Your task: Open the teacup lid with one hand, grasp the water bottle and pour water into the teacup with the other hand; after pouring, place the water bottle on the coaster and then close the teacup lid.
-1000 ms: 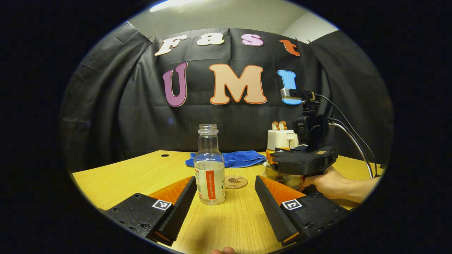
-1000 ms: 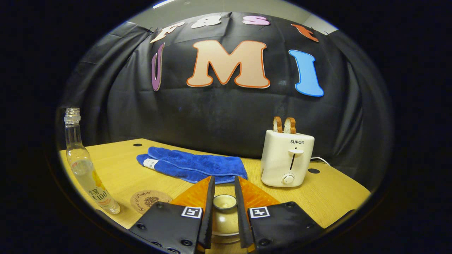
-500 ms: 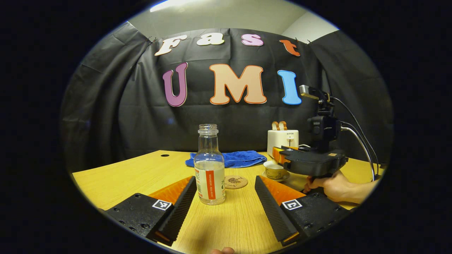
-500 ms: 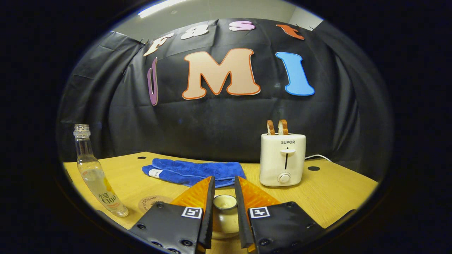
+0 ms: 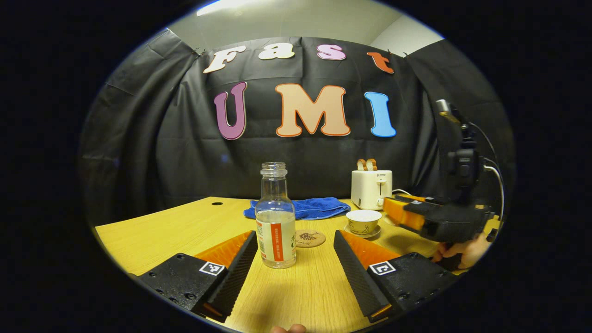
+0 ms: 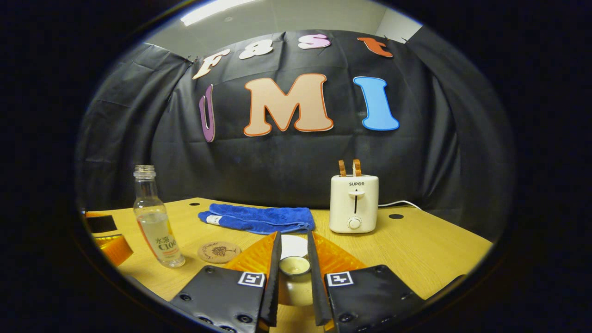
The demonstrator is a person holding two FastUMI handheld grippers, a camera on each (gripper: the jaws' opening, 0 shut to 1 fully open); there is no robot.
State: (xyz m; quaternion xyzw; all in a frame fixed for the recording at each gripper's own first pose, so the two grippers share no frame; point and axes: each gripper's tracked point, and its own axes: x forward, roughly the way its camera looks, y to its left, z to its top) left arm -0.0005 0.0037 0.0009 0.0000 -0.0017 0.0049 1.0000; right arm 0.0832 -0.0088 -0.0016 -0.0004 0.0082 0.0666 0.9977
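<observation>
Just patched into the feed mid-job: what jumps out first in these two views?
The uncapped water bottle stands on the table straight ahead of the open left gripper, partly filled. The right gripper is shut on the teacup lid, held off the open teacup, which sits on its saucer right of the coaster. A toaster stands behind.

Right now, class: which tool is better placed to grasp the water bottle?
Left. The left tool is open with the water bottle standing upright between its fingers; the right tool is shut on the teacup lid.
</observation>
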